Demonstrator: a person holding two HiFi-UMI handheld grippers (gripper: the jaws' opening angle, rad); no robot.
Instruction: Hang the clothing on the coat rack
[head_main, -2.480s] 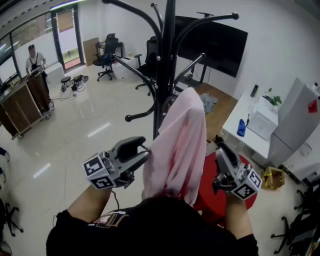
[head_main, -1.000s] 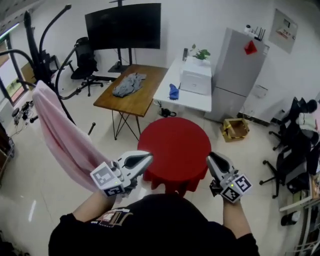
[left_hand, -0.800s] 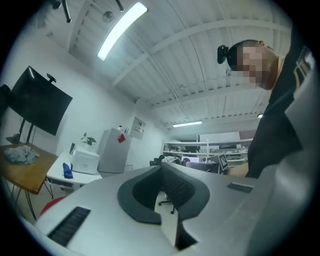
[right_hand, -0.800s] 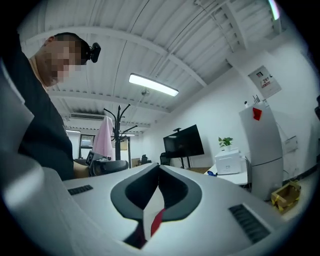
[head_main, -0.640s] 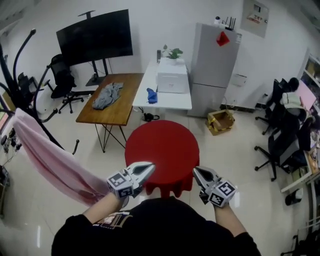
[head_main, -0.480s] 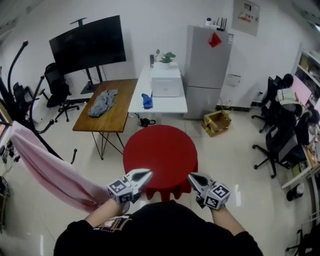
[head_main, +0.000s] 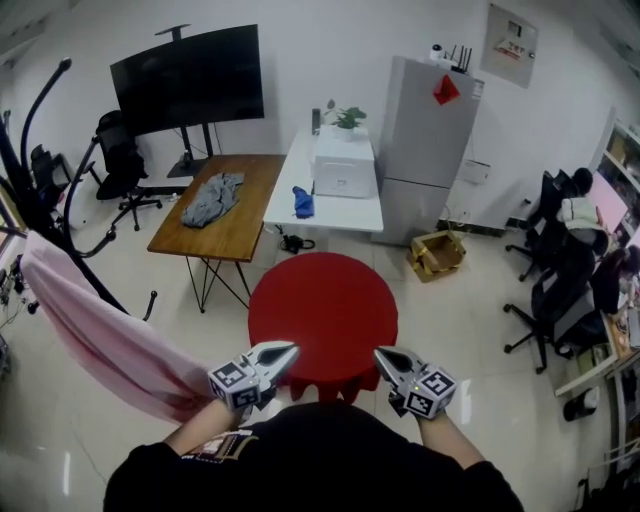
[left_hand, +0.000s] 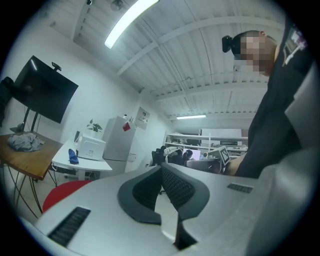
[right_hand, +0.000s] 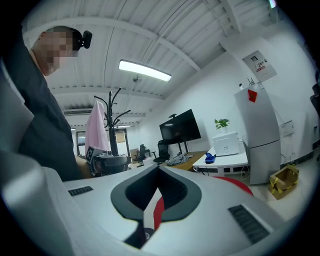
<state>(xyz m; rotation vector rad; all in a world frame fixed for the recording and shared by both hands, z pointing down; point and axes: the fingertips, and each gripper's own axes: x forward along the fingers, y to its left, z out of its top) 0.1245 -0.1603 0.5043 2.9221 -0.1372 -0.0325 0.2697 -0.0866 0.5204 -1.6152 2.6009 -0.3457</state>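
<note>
A pink garment (head_main: 100, 340) hangs draped from the black coat rack (head_main: 30, 150) at the far left of the head view, clear of both grippers. It also shows as a pink garment (right_hand: 97, 127) on the coat rack (right_hand: 114, 112) in the right gripper view. My left gripper (head_main: 288, 350) is low in the head view, close to my body, shut and empty. Its jaws meet tip to tip in the left gripper view (left_hand: 161, 167). My right gripper (head_main: 383, 357) sits beside it, also shut with nothing between its jaws (right_hand: 159, 167).
A round red table (head_main: 322, 310) stands just ahead of both grippers. Behind it a wooden table (head_main: 235, 215) carries a grey garment (head_main: 210, 197). A white table (head_main: 335, 205), a grey fridge (head_main: 425, 150), a large screen (head_main: 188, 78) and office chairs (head_main: 560, 270) ring the room.
The head view has swung from the coat rack to the red table. The pink garment, once right between the grippers, now hangs at the left. Both grippers have drawn in close to my body.
</note>
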